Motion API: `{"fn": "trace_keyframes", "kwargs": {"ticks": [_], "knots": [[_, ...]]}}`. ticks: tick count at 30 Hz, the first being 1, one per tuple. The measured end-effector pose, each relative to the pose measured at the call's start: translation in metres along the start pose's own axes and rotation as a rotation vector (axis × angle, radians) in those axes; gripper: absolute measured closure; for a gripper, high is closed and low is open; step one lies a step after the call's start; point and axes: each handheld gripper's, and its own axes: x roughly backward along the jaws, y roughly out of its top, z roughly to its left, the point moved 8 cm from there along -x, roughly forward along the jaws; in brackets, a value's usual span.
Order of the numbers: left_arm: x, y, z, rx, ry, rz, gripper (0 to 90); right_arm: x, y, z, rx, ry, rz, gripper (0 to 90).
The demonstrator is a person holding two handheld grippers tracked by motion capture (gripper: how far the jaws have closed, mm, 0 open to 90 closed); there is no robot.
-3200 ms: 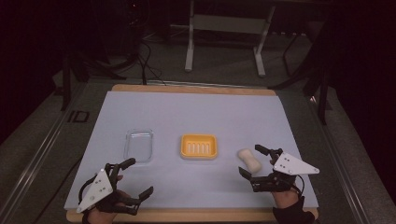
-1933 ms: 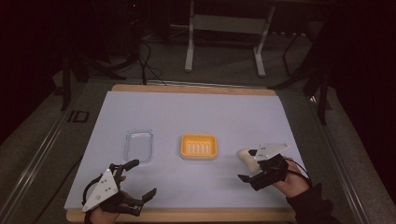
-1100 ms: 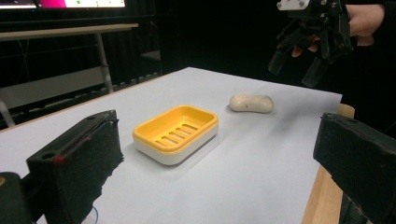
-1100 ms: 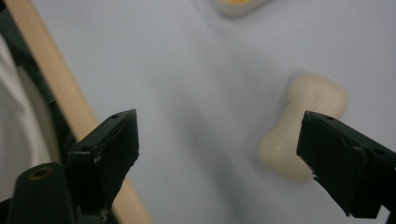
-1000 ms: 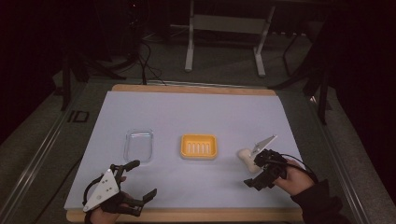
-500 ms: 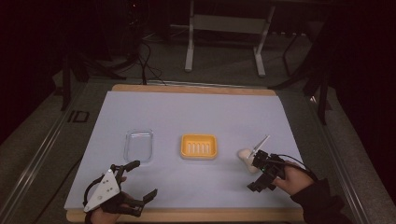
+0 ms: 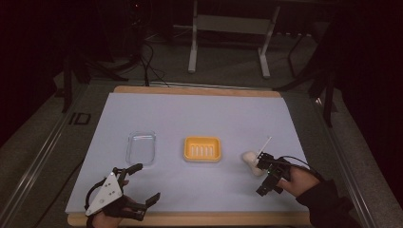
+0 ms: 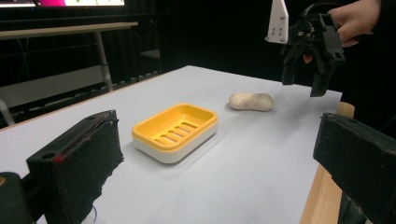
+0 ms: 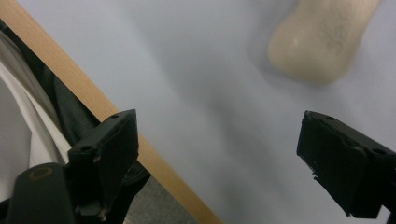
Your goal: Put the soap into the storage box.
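Right tongs [image 7: 264, 176] spread wide, empty, poised just above cream soap bar [image 7: 251, 162]; left tongs [image 7: 139, 186] likewise wide, empty, near counter [image 7: 199, 114] edge.

Bare mat [image 7: 199, 118] around soap dish [image 7: 202, 149]

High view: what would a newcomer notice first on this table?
Probably the bright yellow slotted soap dish at the middle of the pale blue table cover. Right of it lies a cream oval soap bar, with the right gripper open, hovering above it. The clear plastic lid lies left.
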Motion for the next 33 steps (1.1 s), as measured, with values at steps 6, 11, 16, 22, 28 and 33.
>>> {"fn": "trace_keyframes", "kwargs": {"ticks": [6, 11, 16, 22, 28, 33], "knots": [[0.0, 0.0, -0.001, -0.005, 0.002, 0.003, 1.2, -0.003, -0.004, -0.003, -0.03, 0.044, 0.046, 13.2], [0.0, 0.0, -0.001, -0.003, 0.003, 0.002, 1.1, -0.008, -0.007, -0.011, -0.064, 0.047, 0.076, 12.9], [-0.001, -0.001, -0.001, 0.001, 0.003, 0.003, 1.1, -0.013, -0.011, -0.021, -0.11, 0.058, 0.09, 12.7], [-0.001, -0.001, 0.0, 0.0, 0.003, 0.008, 1.1, -0.015, -0.007, -0.027, -0.132, 0.068, 0.082, 11.7], [-0.001, -0.001, -0.001, 0.003, -0.001, 0.005, 1.1, -0.012, 0.002, -0.032, -0.133, 0.059, 0.073, 11.9], [-0.001, -0.001, -0.001, 0.007, -0.004, 0.004, 1.1, -0.012, 0.009, -0.036, -0.137, 0.058, 0.078, 12.6]]}}
